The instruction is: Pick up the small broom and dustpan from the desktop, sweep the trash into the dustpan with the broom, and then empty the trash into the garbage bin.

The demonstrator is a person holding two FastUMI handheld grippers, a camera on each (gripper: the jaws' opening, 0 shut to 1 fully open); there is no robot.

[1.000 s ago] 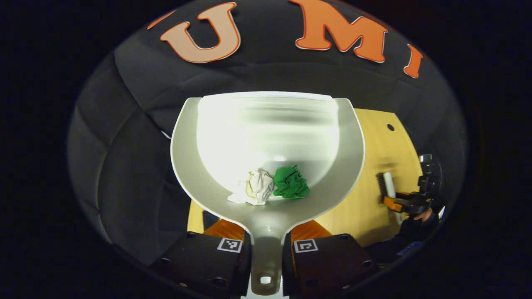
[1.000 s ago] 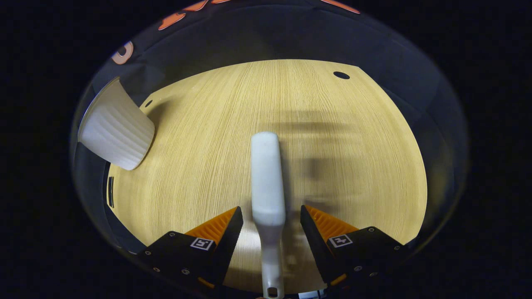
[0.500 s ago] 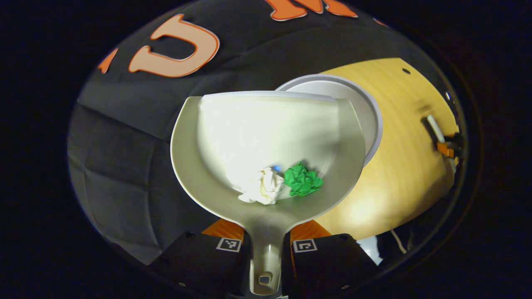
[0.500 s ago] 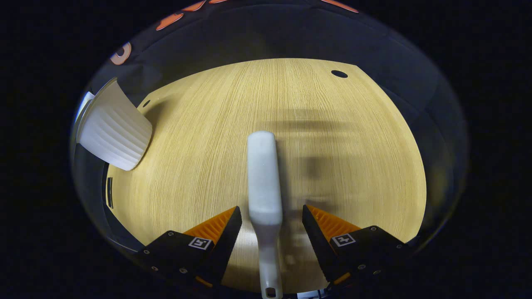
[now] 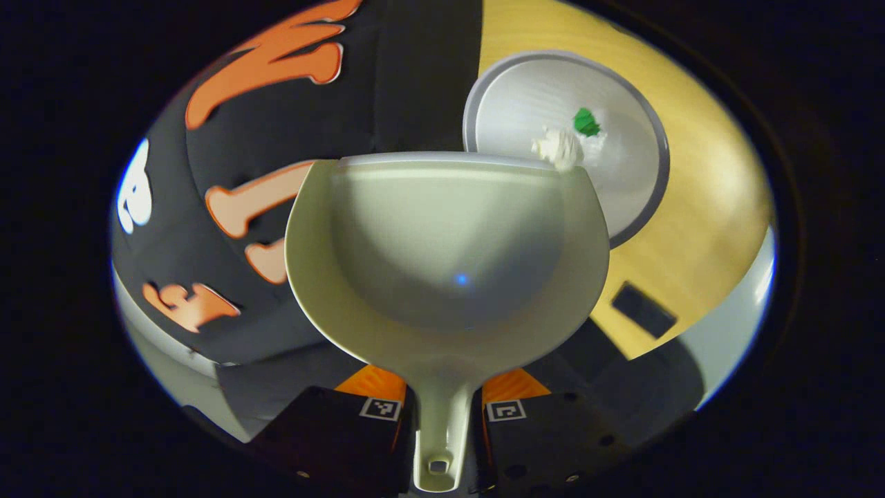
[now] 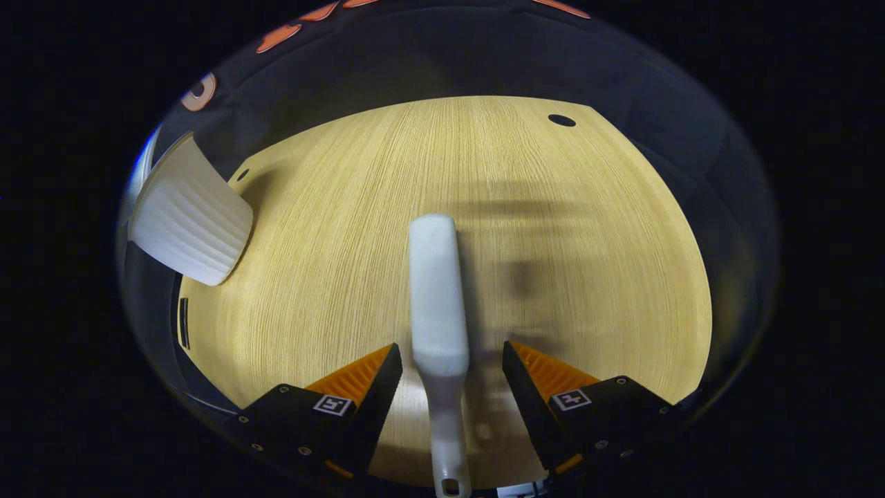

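Left gripper view has my left gripper (image 5: 442,408) clamped on the dustpan's handle, both fingers (image 5: 377,384) pressed against the neck, so the dustpan (image 5: 446,263) stays rigid while I tip it. I hold its front lip over the open mouth of the garbage bin (image 5: 632,207), which I judge is why the pan now looks bare: a pale grey-green scoop with a smooth hollow and nothing left in it. The white paper wad (image 5: 556,146) sits right at the lip, over the bin, and the green wad (image 5: 586,122) lies just beyond it inside the bin. I cannot tell if the white one has fully landed.

Right gripper view shows my right gripper (image 6: 448,370) spread wide, its fingers (image 6: 359,380) apart on either side of the broom (image 6: 435,297) and not touching it. The white broom lies flat on the wooden desktop (image 6: 588,277), parked out of the way. The ribbed white bin wall stands at the desk's far left edge.
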